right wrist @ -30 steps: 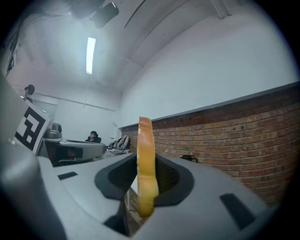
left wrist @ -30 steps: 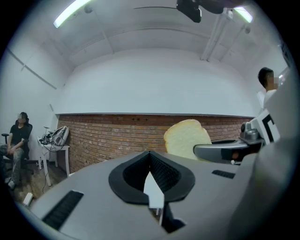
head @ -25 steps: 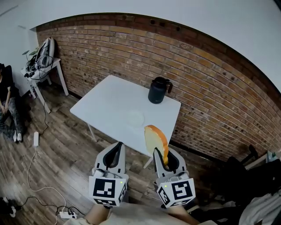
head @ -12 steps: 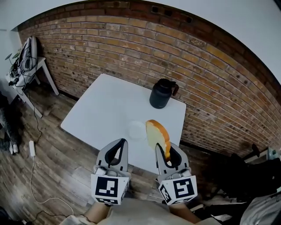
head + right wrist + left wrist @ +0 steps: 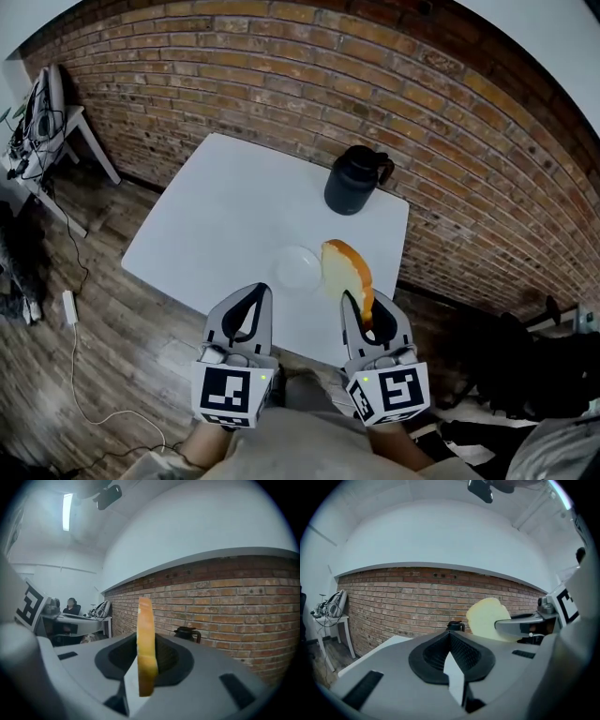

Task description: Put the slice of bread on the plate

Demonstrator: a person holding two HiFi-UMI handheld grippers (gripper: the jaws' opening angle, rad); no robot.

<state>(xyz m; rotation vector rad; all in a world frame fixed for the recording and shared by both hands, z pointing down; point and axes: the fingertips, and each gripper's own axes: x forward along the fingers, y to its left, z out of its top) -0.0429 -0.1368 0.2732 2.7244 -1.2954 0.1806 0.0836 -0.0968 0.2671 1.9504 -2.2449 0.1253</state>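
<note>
- Head view: the bench (image 5: 234, 206) has drawn nearer. The bread (image 5: 345, 272), clamped in the right hand-held gripper (image 5: 361, 314), now hangs above the bench's near edge, just beside the plate (image 5: 298, 267). The approach looks nearly done.
- Left gripper view: the left hand-held gripper (image 5: 451, 633) has its jaws together, empty.
- Right gripper view: the bread (image 5: 145, 644) stands on edge, long axis vertical, crust facing the camera.

left gripper (image 5: 251, 296) and right gripper (image 5: 355, 302) moved forward to white square table (image 5: 234, 202) near edge, golden-crusted bread slice (image 5: 345, 274) now just beside small round white plate (image 5: 298, 268)
</note>
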